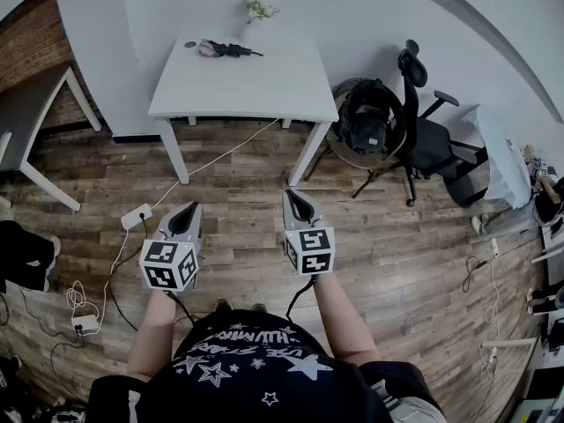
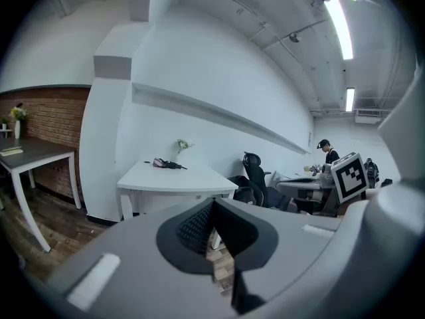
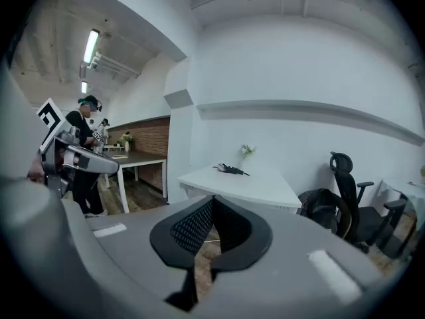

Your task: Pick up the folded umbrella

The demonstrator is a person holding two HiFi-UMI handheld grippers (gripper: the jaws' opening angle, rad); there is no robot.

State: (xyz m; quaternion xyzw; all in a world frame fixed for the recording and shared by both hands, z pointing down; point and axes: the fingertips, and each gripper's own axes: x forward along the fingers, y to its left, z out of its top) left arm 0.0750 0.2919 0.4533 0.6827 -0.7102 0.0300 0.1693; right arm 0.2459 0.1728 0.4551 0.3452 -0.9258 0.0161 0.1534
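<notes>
The folded umbrella, dark and slim, lies near the far edge of the white table, next to a small vase of flowers. My left gripper and right gripper hang side by side over the wooden floor, well short of the table, both pointing toward it. Both are shut with nothing between the jaws. In the left gripper view the umbrella sits far beyond the shut gripper. The right gripper view shows the same umbrella far past its shut gripper.
An office chair and a black backpack stand right of the table. A dark table is at the left by a brick wall. A power strip and cables lie on the floor. A person stands in the background.
</notes>
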